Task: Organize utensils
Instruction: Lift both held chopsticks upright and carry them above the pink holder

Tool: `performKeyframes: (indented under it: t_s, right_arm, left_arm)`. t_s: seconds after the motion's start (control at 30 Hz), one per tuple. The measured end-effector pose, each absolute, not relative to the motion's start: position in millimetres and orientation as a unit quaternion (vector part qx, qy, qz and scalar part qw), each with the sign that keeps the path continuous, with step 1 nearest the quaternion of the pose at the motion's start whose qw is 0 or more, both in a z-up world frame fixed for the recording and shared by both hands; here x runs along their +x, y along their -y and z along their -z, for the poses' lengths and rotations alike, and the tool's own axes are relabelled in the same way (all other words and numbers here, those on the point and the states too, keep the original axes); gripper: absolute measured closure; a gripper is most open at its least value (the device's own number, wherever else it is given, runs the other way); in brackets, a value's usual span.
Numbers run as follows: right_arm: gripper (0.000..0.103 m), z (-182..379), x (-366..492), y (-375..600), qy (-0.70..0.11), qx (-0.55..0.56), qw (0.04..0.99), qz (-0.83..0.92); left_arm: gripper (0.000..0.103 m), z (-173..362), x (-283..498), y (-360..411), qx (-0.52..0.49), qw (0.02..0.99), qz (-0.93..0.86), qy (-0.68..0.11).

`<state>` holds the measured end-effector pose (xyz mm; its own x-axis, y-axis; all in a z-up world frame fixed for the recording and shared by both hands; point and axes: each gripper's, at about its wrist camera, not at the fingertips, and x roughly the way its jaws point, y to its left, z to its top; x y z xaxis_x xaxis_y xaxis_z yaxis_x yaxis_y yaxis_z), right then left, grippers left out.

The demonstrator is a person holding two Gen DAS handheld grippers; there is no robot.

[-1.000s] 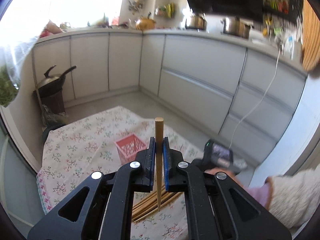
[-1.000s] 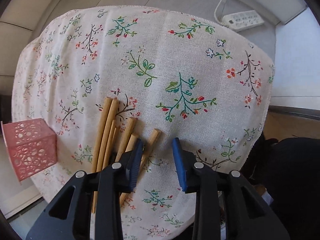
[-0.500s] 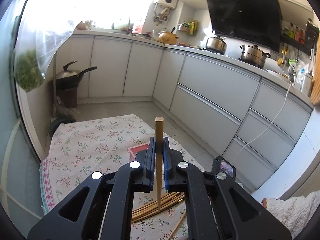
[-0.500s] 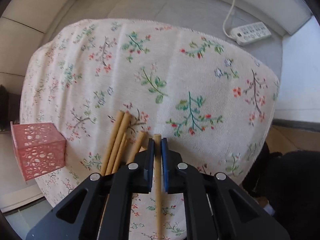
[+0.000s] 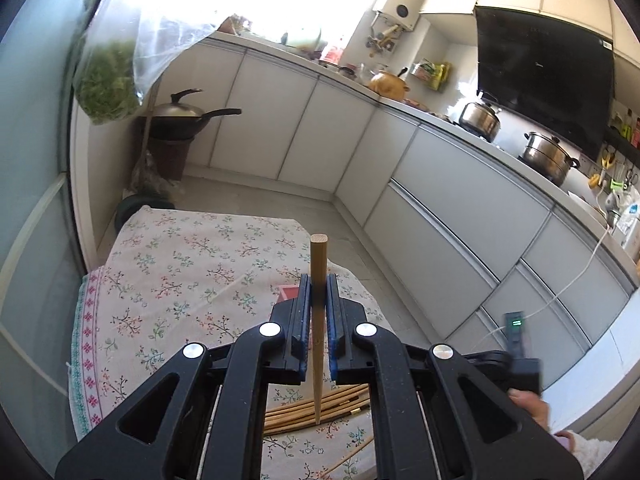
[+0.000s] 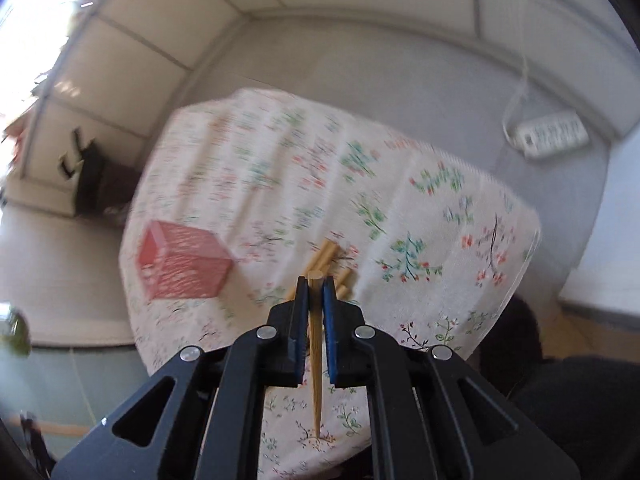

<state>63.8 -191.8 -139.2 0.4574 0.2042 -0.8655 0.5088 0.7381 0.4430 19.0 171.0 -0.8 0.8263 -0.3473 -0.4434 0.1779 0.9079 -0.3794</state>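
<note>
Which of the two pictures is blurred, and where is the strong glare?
Right wrist view: motion blur smears the floral tablecloth and the red basket, while the right gripper and its chopstick stay sharp. Left wrist view: sharp overall, but window glare washes out the top left above the counter; fisheye bends the cabinet lines.
</note>
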Motion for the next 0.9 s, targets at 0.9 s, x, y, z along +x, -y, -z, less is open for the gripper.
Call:
performKeyframes:
  t_s: [0.9]
  right_arm:
    - [0.095, -42, 102, 202, -0.348, 0.298, 0.889, -0.019]
  left_arm:
    - [0.096, -62, 102, -145, -0.196, 0.955, 0.062, -0.216]
